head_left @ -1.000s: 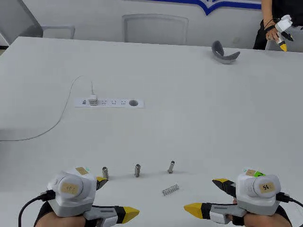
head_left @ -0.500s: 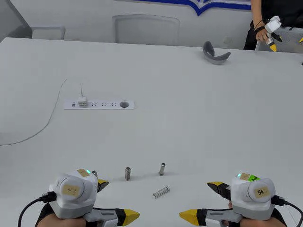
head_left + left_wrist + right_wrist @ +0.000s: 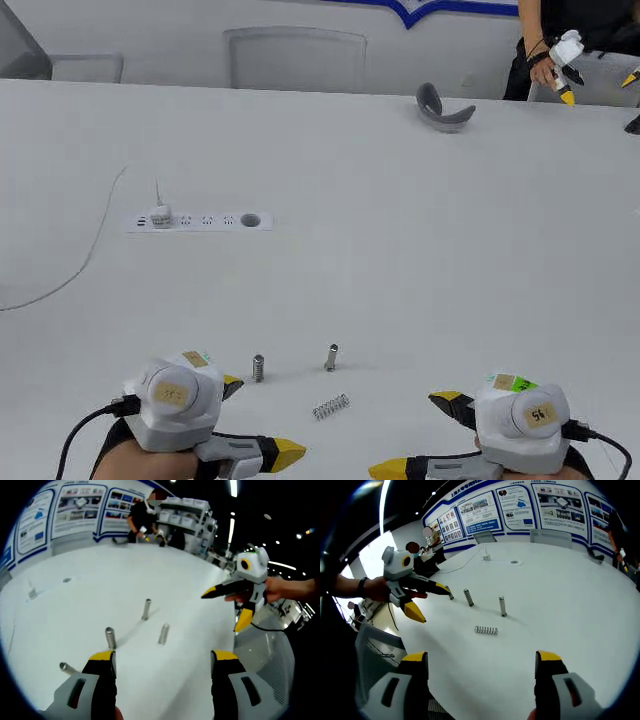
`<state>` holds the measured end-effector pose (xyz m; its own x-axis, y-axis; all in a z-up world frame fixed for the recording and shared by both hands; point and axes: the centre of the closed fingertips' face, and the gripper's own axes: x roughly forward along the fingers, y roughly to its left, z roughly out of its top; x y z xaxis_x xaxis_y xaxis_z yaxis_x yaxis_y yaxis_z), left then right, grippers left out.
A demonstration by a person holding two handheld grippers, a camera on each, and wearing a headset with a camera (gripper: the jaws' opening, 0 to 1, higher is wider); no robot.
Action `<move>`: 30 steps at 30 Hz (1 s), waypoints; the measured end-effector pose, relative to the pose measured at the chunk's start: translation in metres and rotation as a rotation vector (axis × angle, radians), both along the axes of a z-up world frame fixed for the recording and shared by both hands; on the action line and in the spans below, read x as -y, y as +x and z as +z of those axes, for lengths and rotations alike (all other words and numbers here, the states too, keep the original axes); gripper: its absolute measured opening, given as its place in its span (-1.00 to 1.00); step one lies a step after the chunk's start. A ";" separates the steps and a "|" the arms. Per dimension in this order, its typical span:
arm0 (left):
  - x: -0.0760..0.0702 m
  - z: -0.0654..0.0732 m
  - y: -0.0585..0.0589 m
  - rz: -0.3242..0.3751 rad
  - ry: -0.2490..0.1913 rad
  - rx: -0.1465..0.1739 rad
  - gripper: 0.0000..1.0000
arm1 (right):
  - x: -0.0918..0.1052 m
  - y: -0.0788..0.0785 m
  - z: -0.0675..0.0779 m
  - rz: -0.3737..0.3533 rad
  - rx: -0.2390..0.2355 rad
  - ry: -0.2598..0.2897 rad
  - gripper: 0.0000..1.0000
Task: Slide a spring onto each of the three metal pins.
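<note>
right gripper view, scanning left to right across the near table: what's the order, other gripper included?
left gripper → pin wearing a spring → loose spring → bare pin

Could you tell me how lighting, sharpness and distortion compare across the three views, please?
Head view: even, soft light on the white table, a faint shadow beside the bare pin, little distortion. Left gripper view: strong fisheye bending, the loose spring looks blurred, ceiling lights flare. Right gripper view: same bending, sharper spring coils, a blown-out bright patch at upper left.
</note>
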<state>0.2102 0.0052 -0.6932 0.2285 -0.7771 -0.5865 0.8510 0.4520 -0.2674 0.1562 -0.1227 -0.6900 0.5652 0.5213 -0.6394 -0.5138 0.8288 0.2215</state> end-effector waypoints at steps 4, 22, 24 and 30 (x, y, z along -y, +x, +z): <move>0.007 -0.004 -0.001 -0.017 0.009 -0.004 0.56 | -0.003 -0.002 0.001 0.014 0.016 -0.006 0.81; 0.044 -0.014 -0.002 -0.064 0.009 -0.023 0.45 | 0.006 -0.009 0.003 0.005 0.014 0.002 0.82; 0.047 -0.017 -0.001 -0.065 0.010 -0.032 0.42 | 0.006 -0.010 0.004 0.006 0.015 0.006 0.82; 0.059 -0.024 0.003 -0.064 0.008 -0.044 0.34 | 0.003 -0.011 0.001 0.012 0.009 0.007 0.81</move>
